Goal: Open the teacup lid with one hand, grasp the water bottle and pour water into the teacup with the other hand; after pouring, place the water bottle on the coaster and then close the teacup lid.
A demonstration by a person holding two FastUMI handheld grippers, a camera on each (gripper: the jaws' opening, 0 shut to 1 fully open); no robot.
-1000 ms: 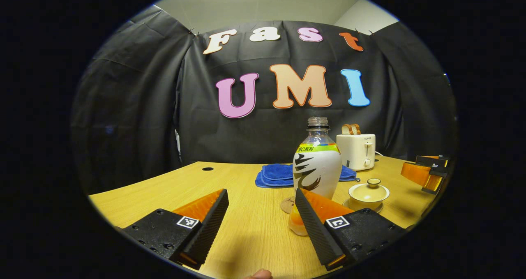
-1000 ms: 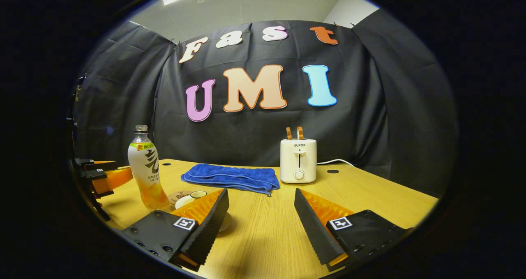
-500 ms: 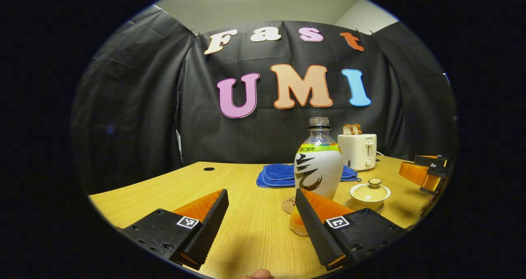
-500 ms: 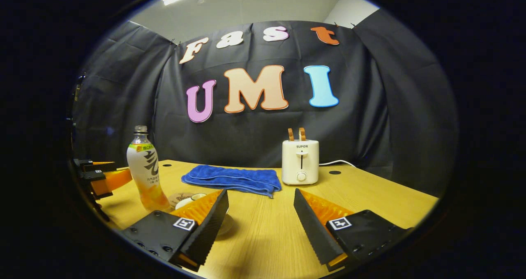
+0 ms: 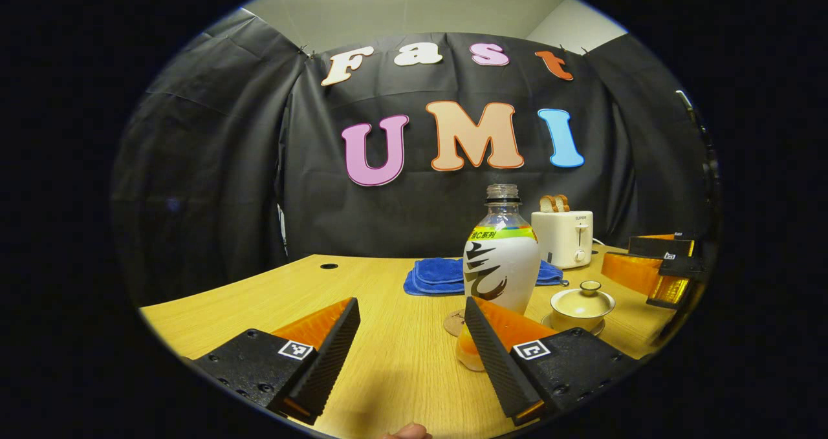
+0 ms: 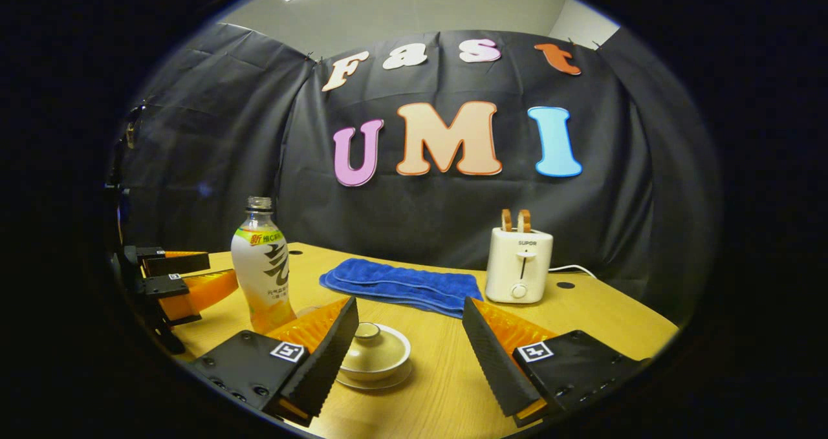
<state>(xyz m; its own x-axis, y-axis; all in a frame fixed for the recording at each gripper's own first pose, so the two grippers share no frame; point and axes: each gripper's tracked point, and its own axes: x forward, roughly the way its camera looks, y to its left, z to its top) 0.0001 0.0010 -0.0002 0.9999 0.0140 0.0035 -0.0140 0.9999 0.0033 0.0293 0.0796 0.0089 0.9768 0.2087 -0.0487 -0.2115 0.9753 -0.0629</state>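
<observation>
An uncapped bottle [image 5: 501, 258] with a white label and orange drink stands on the wooden table [image 5: 388, 361], just behind my right finger in the left gripper view. A round coaster [image 5: 453, 323] peeks out at its left. The cream teacup [image 5: 580, 304] sits lidded on its saucer, right of the bottle. My left gripper [image 5: 411, 308] is open and empty, its gap left of the bottle. My right gripper [image 6: 409, 306] is open; the teacup [image 6: 375, 356] sits low by its left finger. The bottle [image 6: 262, 267] and left gripper [image 6: 174, 280] are at left.
A folded blue towel [image 6: 404, 284] lies at the back of the table. A white toaster [image 6: 519, 264] with two bread slices stands at its right, its cord trailing off. The right gripper [image 5: 653, 267] hovers at the table's right side. Bare tabletop [image 5: 272, 297] stretches left.
My right gripper has swung left and closer to the teacup, which has come out from behind its left finger. The left gripper, bottle and cup have not moved.
</observation>
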